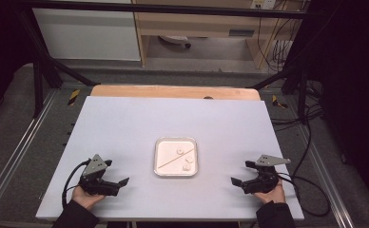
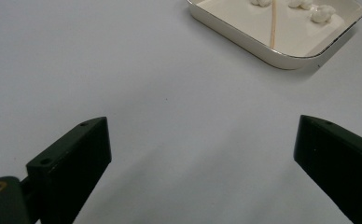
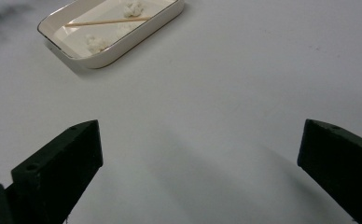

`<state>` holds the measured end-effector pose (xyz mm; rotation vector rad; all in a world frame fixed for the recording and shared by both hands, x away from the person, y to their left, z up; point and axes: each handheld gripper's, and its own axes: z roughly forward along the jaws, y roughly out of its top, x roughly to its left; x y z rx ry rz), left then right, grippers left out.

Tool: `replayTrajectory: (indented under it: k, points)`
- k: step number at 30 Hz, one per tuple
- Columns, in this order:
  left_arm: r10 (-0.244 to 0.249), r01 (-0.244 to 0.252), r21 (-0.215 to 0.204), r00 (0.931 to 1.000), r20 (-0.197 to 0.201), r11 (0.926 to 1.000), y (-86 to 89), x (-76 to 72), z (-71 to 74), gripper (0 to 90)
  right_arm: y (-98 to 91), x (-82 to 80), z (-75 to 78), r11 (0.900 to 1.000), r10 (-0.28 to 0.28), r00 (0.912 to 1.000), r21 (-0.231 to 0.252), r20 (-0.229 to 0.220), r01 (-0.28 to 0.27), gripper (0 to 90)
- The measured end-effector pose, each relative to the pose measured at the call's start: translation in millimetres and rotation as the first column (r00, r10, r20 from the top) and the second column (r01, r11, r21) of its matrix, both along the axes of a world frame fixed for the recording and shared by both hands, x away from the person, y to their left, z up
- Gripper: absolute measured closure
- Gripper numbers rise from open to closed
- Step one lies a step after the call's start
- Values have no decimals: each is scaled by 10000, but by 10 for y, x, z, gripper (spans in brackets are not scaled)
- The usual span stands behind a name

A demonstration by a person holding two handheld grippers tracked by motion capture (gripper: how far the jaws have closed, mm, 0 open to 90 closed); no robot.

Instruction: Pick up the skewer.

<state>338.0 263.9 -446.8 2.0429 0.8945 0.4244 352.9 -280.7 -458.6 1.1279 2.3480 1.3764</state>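
Observation:
A small white tray point(image 1: 160, 170) with a thin metallic rim sits at the middle of the white table. In it lie a thin wooden stick point(image 1: 175, 159) and three small white lumps point(image 1: 189, 160). My left gripper point(image 1: 121, 184) rests low at the tray's left, held by a hand, its jaws open and empty. To the tray's right, my right gripper point(image 1: 238, 183) is open too, nothing between its jaws. The left gripper view has the tray point(image 2: 244, 38) at its top right with the stick point(image 2: 273, 23); the right gripper view has the tray point(image 3: 123, 46) at its top left with the stick point(image 3: 107, 21).
The white tabletop point(image 1: 125, 123) lies on a wooden board whose far edge point(image 1: 173, 91) shows. Black frame posts and cables point(image 1: 306, 142) stand at both sides. A cabinet and wires are beyond the table.

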Motion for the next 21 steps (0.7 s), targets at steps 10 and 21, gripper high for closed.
replayTrajectory:
  k: [10, 21]
  points:
    - [-58, 58, -37, 10000, -28, 10000, -15, 1, 22, 40, -1, 7, 4, 10000, -2, 10000, -19, 29, 2, 7]
    - [-113, 113, 9, 9999, 62, 9999, -38, 31, 87, 41, 4, 2, 10, 10000, 32, 9999, 52, 127, -32, 6]
